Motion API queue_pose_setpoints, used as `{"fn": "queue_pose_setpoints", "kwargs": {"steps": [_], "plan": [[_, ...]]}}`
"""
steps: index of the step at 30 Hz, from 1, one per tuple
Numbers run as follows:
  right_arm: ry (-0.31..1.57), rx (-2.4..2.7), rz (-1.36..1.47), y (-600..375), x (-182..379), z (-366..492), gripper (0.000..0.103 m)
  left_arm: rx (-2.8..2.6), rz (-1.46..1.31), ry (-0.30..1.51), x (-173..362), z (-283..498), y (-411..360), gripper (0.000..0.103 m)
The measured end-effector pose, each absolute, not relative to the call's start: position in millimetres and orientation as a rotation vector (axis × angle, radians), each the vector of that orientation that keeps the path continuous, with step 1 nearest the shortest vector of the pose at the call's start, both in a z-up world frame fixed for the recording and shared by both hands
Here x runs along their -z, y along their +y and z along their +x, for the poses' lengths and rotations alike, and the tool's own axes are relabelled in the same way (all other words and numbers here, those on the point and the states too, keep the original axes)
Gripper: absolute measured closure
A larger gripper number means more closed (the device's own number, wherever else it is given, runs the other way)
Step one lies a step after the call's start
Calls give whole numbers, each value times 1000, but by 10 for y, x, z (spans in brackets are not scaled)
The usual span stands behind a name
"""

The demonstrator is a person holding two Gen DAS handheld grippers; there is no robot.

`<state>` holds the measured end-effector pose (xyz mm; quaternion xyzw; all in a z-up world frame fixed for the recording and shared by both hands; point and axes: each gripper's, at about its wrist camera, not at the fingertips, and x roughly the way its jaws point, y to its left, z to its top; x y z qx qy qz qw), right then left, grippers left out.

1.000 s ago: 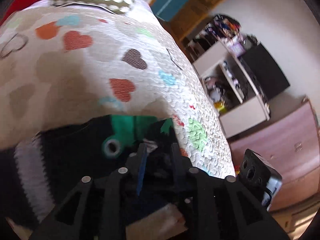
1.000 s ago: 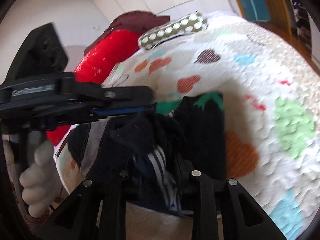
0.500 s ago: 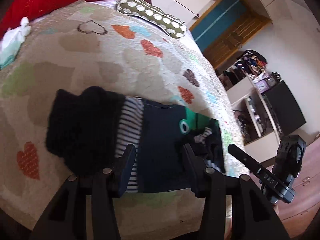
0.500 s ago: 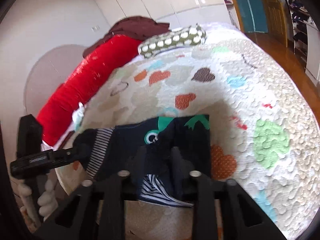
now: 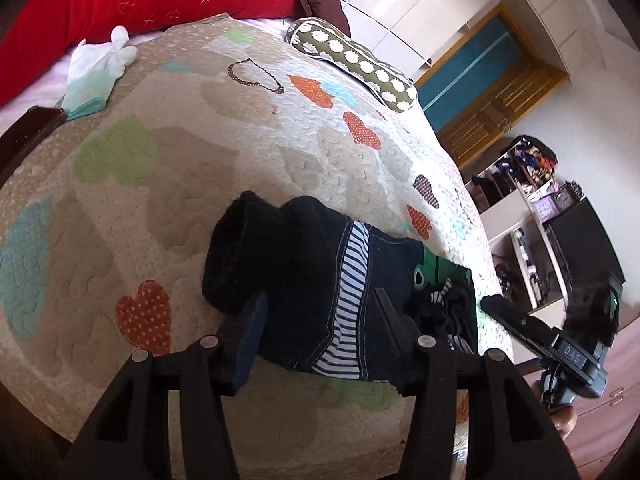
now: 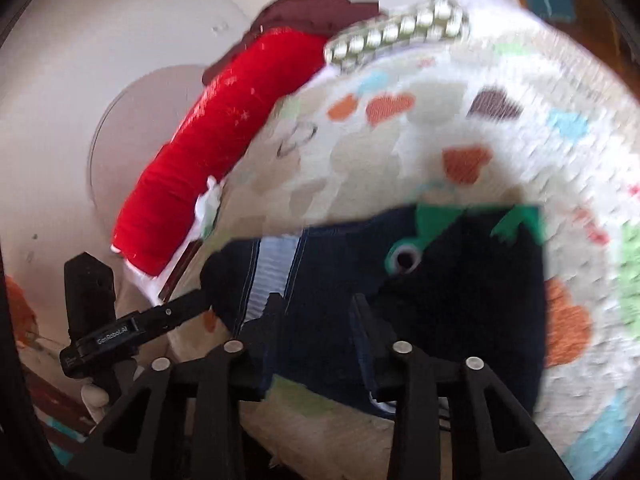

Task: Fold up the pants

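The small dark navy pants point(image 5: 316, 280) with a blue-white striped panel and a green frog patch lie folded on the heart-patterned quilt point(image 5: 192, 152), near its front edge. My left gripper point(image 5: 320, 320) is open and empty, held just above the pants. In the right wrist view the pants point(image 6: 460, 288) lie folded, frog patch up. My right gripper point(image 6: 316, 316) is open and empty over their near edge. The right gripper also shows at the right of the left wrist view point(image 5: 516, 320), and the left gripper at the left of the right wrist view point(image 6: 160, 316).
A red bolster point(image 5: 140, 0) and a green dotted pillow point(image 5: 352, 60) lie at the bed's far end. A pale cloth point(image 5: 96, 68) lies at the far left. Shelves point(image 5: 532, 216) and a wooden drawer unit point(image 5: 624, 400) stand to the right of the bed.
Both grippers have let go of the pants and drawn back. The pants now lie folded on the quilt, and both jaws stand open.
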<state>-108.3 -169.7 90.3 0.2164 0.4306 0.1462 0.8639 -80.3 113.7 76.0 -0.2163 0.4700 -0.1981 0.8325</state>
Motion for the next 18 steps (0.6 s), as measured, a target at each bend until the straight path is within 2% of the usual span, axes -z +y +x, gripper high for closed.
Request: {"fn": "queue_pose_setpoints", "kwargs": {"steps": [4,6,10,15,18], "plan": [[866,-39,335,-1896,-904,-1128,66,429,-470,1005,-713,-786,1130,52],[917,25,348,-1980,-737,-1070,85,429,-469,1006,-706,-799,1137,52],[986,-14,367,-1847,-433,-951,85,406,-481,1004,-696,-800,1201,51],[1037,-38,110,-1456,-275,-841,85,369,-515,1016,-620,-780,1299,46],[1088,-48,113,-1516,-275,-758,85,358,-532,1025,-571,-778,1354,46]]}}
